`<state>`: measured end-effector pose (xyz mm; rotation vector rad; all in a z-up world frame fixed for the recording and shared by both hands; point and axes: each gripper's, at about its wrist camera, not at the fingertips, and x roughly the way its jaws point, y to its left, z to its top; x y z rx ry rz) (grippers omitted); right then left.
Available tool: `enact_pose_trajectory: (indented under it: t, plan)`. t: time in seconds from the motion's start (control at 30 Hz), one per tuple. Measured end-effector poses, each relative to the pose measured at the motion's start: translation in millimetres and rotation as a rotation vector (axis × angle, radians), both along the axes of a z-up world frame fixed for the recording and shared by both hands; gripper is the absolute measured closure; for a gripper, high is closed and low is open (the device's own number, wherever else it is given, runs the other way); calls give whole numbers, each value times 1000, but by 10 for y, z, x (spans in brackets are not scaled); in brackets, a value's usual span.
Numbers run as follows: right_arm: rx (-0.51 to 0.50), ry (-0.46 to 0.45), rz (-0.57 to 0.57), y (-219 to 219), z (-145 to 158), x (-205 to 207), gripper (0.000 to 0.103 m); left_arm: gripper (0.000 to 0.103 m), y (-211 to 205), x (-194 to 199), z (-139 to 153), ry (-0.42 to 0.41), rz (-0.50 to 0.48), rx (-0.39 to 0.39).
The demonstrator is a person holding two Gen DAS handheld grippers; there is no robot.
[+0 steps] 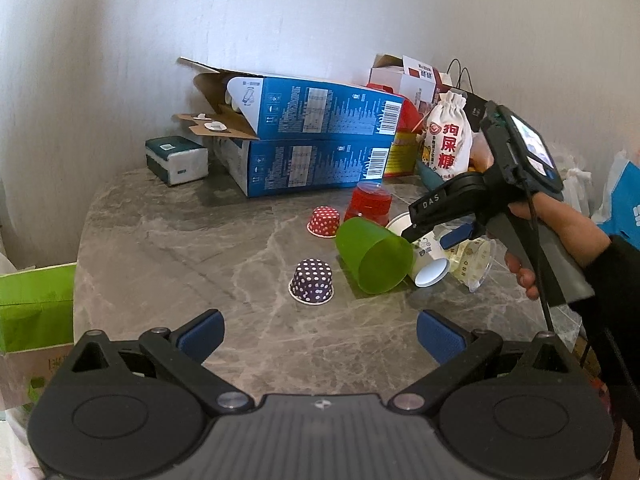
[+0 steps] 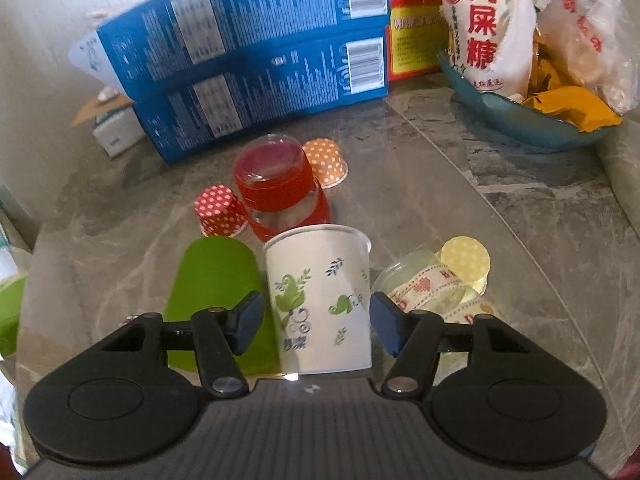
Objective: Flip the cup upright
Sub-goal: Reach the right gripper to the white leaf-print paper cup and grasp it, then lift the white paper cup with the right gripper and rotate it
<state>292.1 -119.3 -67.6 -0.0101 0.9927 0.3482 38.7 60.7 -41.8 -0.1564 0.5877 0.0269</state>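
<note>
A white paper cup with green leaf prints (image 2: 320, 300) lies on its side on the grey marble table (image 2: 460, 184); in the left wrist view (image 1: 430, 268) its white base faces me. My right gripper (image 2: 316, 320) is open with its blue pads either side of this cup, close to its walls but not pressing them; it also shows in the left wrist view (image 1: 440, 236), above the cups. A green plastic cup (image 1: 374, 260) lies on its side to the left. My left gripper (image 1: 320, 338) is open and empty, low over the table's front.
A red-banded clear cup (image 2: 280, 188) stands upside down behind. Small dotted paper cups sit inverted: purple (image 1: 312, 282), red (image 1: 323, 222), orange (image 2: 326, 162). A clear cup with ribbon (image 2: 432, 292) lies at right. Blue boxes (image 1: 316, 148) and a snack bowl (image 2: 516, 112) line the back.
</note>
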Motion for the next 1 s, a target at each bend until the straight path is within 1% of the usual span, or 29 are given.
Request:
enact_pose_trajectory:
  t: [0.1, 0.23, 0.43, 0.6, 0.7, 0.83, 0.9, 1.0]
  plan:
    - [-26, 43, 15, 54, -37, 110, 42, 0, 27, -35, -13, -2, 0, -4]
    - [-43, 71, 29, 112, -84, 189, 40, 0, 59, -95, -19, -4, 9, -4]
    - [-76, 74, 49, 183, -104, 195, 41, 0, 112, -194, 16, -13, 26, -8]
    - [-66, 54, 11, 120, -15, 136, 42, 0, 111, -294, 58, -22, 32, -10]
    - [-15, 34, -4, 17, 137, -11, 42, 0, 131, -370, 80, -32, 32, -22]
    - [48, -1, 4, -67, 341, -469, 42, 0, 179, -504, 66, -33, 46, -50]
    - [84, 10, -4, -122, 346, -691, 42, 0, 236, -606, 62, -49, 54, -89]
    - [141, 44, -14, -201, 239, -1003, 42, 0, 288, -737, 61, -50, 61, -131]
